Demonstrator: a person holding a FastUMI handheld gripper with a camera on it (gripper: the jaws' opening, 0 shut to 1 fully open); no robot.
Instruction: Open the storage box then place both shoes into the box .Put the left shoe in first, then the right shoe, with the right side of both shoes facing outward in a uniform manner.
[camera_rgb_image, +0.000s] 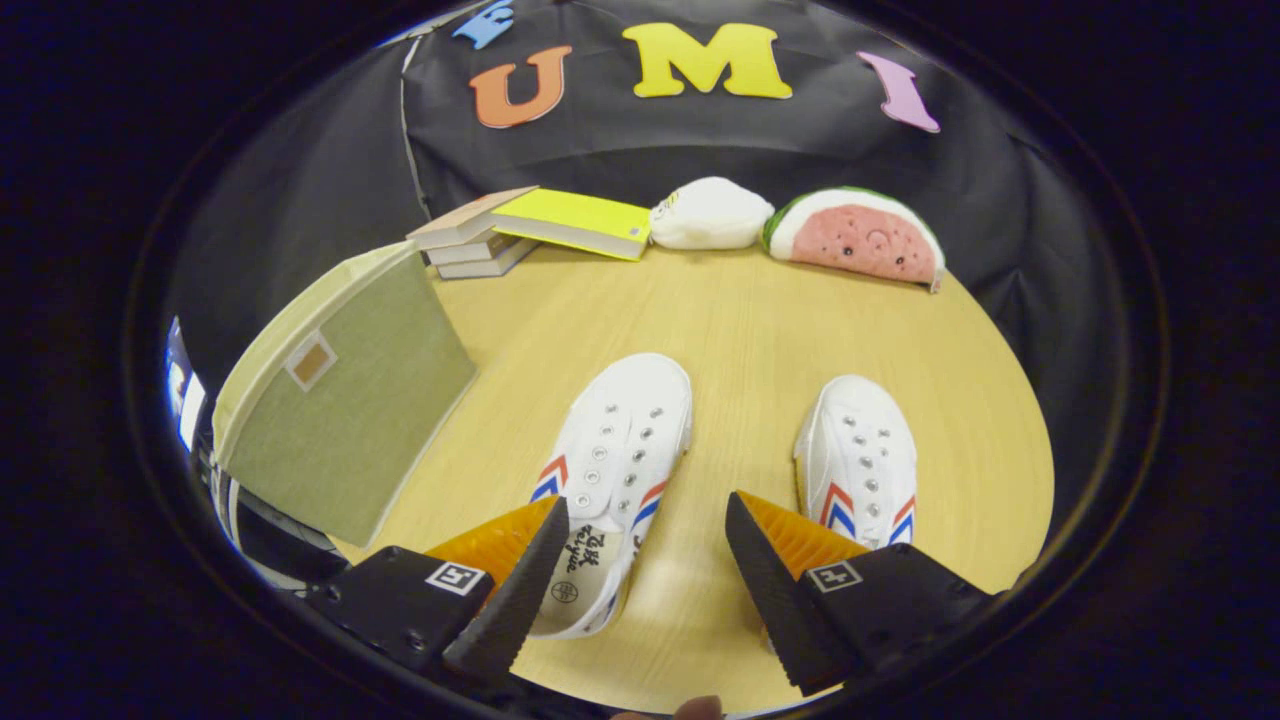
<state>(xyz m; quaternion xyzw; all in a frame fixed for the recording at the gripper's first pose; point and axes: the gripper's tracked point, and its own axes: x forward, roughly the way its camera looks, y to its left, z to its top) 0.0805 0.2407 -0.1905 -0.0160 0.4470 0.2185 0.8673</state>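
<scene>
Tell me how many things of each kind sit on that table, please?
Shoes: 2, the left shoe and the right shoe
Storage box: 1
Books: 4
Plush toys: 2, a white plush and a watermelon plush
Total: 9

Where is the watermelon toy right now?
The watermelon toy sits at the far edge of the table, against the black cloth, just right of a white plush, well beyond the open gripper.

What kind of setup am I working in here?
Likely a staged test booth, not a lived-in room: black cloth wall, small wooden table with props, namely books and a watermelon plush. The fingers are open over the shoes.
</scene>
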